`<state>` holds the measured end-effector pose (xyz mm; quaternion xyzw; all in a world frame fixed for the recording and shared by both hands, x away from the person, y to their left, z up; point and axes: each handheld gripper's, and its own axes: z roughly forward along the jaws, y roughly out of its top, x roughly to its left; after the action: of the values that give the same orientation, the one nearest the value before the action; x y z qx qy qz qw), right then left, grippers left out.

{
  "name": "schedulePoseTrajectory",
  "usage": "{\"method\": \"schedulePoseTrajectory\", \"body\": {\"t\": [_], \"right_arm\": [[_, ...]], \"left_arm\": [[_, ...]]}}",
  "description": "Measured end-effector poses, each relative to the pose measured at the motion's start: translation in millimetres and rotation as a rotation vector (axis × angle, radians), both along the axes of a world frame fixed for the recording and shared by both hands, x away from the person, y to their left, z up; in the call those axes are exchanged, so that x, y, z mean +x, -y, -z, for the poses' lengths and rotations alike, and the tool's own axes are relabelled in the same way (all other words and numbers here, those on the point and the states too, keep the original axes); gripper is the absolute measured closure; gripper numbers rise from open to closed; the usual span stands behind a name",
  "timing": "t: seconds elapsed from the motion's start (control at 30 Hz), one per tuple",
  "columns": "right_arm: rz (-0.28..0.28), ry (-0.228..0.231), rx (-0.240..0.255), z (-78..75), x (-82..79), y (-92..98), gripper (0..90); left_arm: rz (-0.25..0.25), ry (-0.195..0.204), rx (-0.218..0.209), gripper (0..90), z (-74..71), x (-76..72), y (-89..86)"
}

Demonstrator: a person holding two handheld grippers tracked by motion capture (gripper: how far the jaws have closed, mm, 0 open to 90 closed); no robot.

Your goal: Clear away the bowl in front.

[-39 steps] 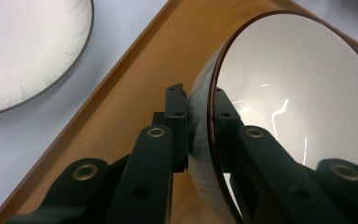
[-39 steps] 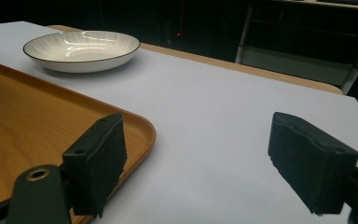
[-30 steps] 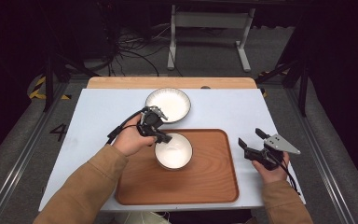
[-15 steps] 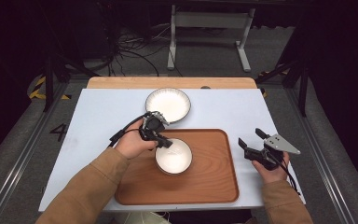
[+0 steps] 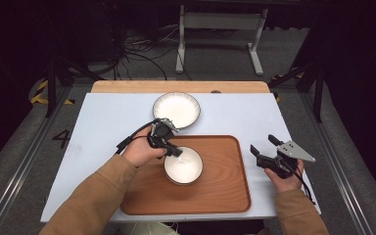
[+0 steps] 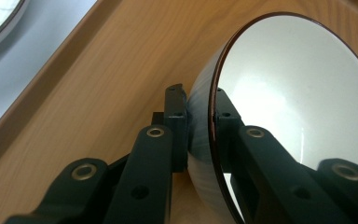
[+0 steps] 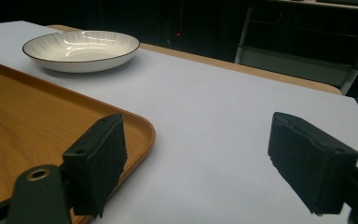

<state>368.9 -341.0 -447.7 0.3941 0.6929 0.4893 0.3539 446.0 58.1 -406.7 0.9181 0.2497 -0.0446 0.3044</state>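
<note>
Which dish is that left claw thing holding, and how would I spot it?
Find the wooden tray at the table's near edge. The small white bowl sits on it, its rim pinched by the left gripper. The other dish, a wider shallow plate, lies beyond the tray, untouched.

The left gripper [image 5: 172,149] pinches a bowl [image 5: 183,165] rim between its jaws, forearm angled in. The right gripper [image 5: 263,147] rests with jaws spread wide.
</note>
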Motion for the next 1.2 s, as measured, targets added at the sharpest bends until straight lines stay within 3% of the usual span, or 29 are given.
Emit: {"method": "schedulePoseTrajectory", "body": {"t": [0.27,0.37,0.47,0.53,0.8,1.03,1.2], "right_arm": [[0.000,-0.001,-0.001,0.1,0.1,-0.1,19.7],[0.000,-0.001,0.000,0.1,0.1,0.0,19.7],[0.000,-0.002,0.002,0.1,0.1,0.1,19.7],[-0.001,-0.002,0.002,0.1,0.1,0.1,19.7],[-0.005,-0.007,0.014,0.1,0.1,1.2,19.6],[-0.017,-0.009,0.023,0.3,0.6,1.4,19.5],[-0.024,-0.011,0.030,0.4,0.9,1.6,19.5]], "left_arm": [[-0.011,-0.008,0.032,81.2,0.7,0.4,-0.7],[-0.020,0.007,0.036,77.5,1.1,1.0,-1.3],[-0.024,0.003,0.004,70.1,0.2,0.4,-1.4],[-0.017,0.027,0.009,63.4,-0.8,-1.0,-0.6],[-0.033,0.103,-0.045,38.5,-12.6,-9.6,-2.5],[-0.055,0.165,-0.129,26.6,-27.0,-21.0,-9.6],[-0.065,0.211,-0.159,21.1,-36.4,-31.1,-15.8]]}}
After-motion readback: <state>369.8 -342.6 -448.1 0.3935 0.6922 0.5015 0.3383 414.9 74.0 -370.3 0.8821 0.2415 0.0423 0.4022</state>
